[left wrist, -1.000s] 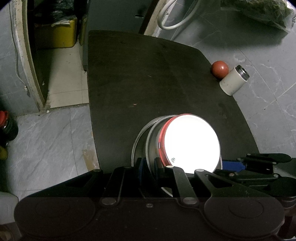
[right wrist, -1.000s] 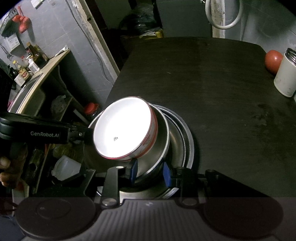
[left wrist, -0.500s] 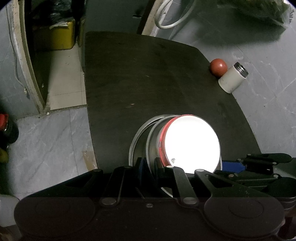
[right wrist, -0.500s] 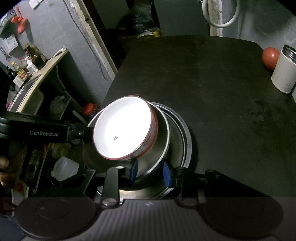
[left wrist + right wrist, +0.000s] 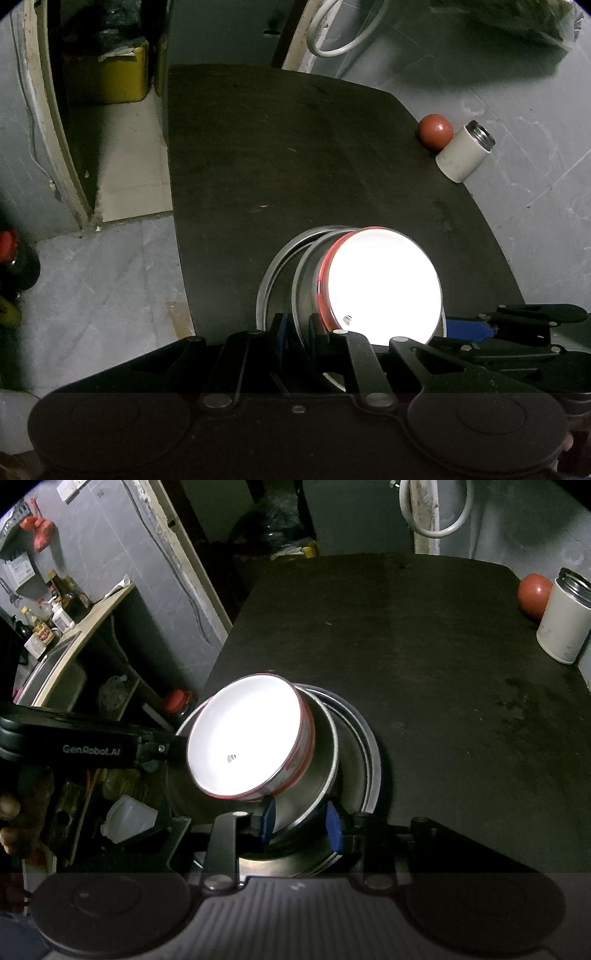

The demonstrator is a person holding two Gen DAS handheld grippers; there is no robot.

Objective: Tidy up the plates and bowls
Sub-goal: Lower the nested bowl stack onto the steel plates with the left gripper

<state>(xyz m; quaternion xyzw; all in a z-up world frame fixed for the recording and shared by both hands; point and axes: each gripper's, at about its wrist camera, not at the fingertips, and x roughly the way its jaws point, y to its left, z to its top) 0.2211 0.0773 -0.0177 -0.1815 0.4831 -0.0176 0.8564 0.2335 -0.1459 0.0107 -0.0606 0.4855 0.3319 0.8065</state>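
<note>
Right wrist view: nested dishes on my dark table [image 5: 424, 657].
My right tongs [image 5: 301, 821] and left tongs [image 5: 297, 330] both clench the shiny steel bowl [image 5: 325, 760] holding the red-rimmed white enamel bowl [image 5: 243, 738].

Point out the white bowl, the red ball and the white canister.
white bowl [image 5: 240, 738], right wrist view, bright inside.
red ball [image 5: 435, 132], left wrist view, centre.
white canister [image 5: 563, 626], right wrist view, side wall.

I see both views dim, with one hard light from above blowing out the white bowl [image 5: 384, 284] into featureless glare. The dark table [image 5: 443, 664] swallows detail, showing only faint sheen. Fisheye bending curves walls and table edges toward black corners. The steel bowl [image 5: 325, 753] catches thin highlights. Focus stays sharp mid-frame.
</note>
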